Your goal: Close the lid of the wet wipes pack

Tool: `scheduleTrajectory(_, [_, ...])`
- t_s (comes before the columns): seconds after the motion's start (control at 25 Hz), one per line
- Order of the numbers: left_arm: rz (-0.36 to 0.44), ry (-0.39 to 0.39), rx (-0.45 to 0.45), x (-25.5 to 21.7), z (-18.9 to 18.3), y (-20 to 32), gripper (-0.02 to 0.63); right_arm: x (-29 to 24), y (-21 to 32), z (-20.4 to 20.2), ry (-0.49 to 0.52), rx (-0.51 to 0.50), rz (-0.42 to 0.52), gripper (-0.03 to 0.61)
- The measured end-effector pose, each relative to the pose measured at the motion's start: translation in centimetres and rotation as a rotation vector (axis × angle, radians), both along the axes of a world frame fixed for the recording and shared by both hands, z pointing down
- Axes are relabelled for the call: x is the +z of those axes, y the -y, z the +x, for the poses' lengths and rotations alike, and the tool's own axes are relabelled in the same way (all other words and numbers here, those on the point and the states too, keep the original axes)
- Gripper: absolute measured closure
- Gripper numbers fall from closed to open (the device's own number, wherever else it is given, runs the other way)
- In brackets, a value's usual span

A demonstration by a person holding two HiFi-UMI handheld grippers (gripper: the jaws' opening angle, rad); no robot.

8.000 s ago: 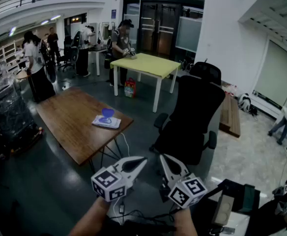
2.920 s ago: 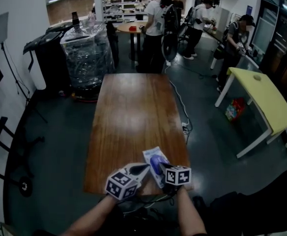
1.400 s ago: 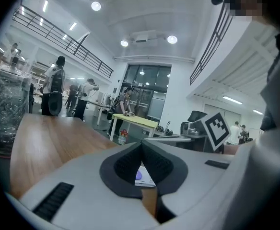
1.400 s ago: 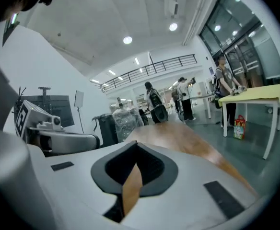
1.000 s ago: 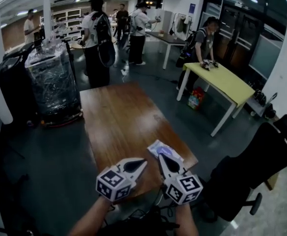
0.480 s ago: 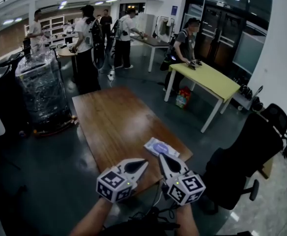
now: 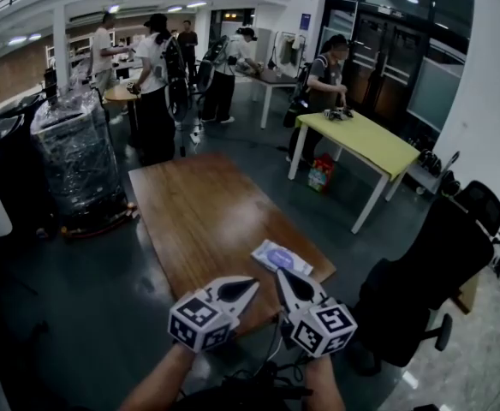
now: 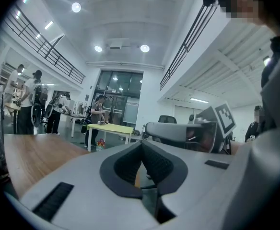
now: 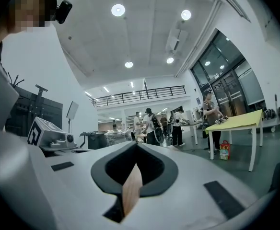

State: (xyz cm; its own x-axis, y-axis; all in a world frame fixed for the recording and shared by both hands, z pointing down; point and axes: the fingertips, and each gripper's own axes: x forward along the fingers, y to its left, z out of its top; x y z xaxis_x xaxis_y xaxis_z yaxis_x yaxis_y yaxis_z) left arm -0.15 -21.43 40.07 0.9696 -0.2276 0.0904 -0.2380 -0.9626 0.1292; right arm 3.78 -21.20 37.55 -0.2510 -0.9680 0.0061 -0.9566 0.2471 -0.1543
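Observation:
The wet wipes pack, white and pale blue, lies on the near right corner of the wooden table. Its blue oval lid looks flat on the pack. Both grippers hover side by side just short of the table's near edge, pointing level at the pack. My left gripper is shut with nothing in it. My right gripper is shut and empty too, its tip just short of the pack's near side. The pack is hidden behind the jaws in both gripper views.
A black office chair stands right of the table. A yellow table with a person at it is beyond. A plastic-wrapped stack sits at the table's far left. Several people stand at the back.
Both grippers have drawn slightly back and up from the pack and stayed shut. The head view has swung a little. The pack has not moved.

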Motion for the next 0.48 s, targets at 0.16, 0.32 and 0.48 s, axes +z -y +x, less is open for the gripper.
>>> scheduleTrajectory(0.16, [0.001, 0.004, -0.004, 0.2, 0.2, -0.2, 0.617, -0.2, -0.2, 0.0, 0.000, -0.009, 0.005, 0.571])
scheduleTrajectory(0.32, [-0.002, 0.003, -0.003, 0.5, 0.8, -0.7, 0.617, -0.2, -0.7, 0.5, -0.001, -0.008, 0.008, 0.571])
scheduleTrajectory(0.48, [-0.002, 0.001, -0.003, 0.5, 1.0, -1.0, 0.617, -0.2, -1.2, 0.7, 0.000, -0.002, 0.008, 0.571])
